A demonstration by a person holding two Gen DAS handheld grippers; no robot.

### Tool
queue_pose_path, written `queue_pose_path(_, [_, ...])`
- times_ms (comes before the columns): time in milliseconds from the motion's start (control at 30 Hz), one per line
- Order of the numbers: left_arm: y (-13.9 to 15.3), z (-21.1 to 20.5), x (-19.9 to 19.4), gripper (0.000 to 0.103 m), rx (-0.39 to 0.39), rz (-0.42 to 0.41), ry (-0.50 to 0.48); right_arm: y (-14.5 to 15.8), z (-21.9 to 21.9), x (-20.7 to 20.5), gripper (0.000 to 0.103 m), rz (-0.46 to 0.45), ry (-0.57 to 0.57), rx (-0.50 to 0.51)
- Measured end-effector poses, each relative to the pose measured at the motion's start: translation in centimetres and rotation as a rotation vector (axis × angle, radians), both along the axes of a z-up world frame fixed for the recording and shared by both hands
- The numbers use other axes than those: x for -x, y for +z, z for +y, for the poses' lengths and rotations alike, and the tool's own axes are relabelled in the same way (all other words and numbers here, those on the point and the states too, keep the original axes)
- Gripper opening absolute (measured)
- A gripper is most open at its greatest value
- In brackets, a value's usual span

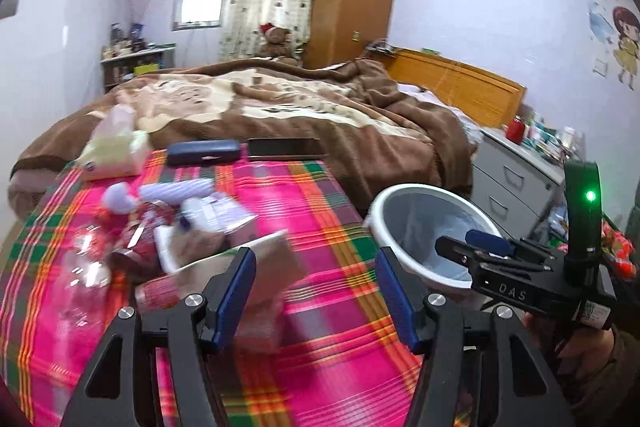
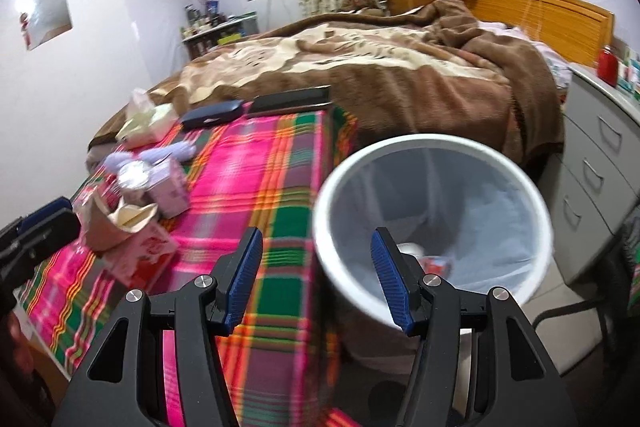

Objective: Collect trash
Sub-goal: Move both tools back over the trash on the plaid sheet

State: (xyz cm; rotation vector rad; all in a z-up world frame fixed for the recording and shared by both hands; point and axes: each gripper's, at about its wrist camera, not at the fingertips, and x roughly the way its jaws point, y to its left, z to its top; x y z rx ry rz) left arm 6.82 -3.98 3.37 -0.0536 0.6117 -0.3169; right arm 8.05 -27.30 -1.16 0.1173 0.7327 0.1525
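A: Plaid cloth (image 1: 320,211) carries the trash pile (image 1: 160,235), left of the white bin (image 2: 432,219). Left gripper (image 1: 316,291) is spread wide, holding nothing, nearest the carton (image 1: 224,267).

B: Right gripper (image 2: 316,279) is also wide open and empty, by the bin rim. Best grip is probably across the carton's stiff wall, not its flaps.

Only legible txt: "DAS", white caps, showing on the black body of the right gripper (image 1: 484,247) as seen in the left wrist view. Print on the pink carton (image 2: 140,251) and other packs on the desk is blurring out, can't read.
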Motion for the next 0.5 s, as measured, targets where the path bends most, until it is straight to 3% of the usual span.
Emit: queue_pose_path(500, [-2.9,10.7,0.7,0.062,0.01,0.052,0.201,-1.3,6.0,0.6,0.058,0.037,0.147,-0.032])
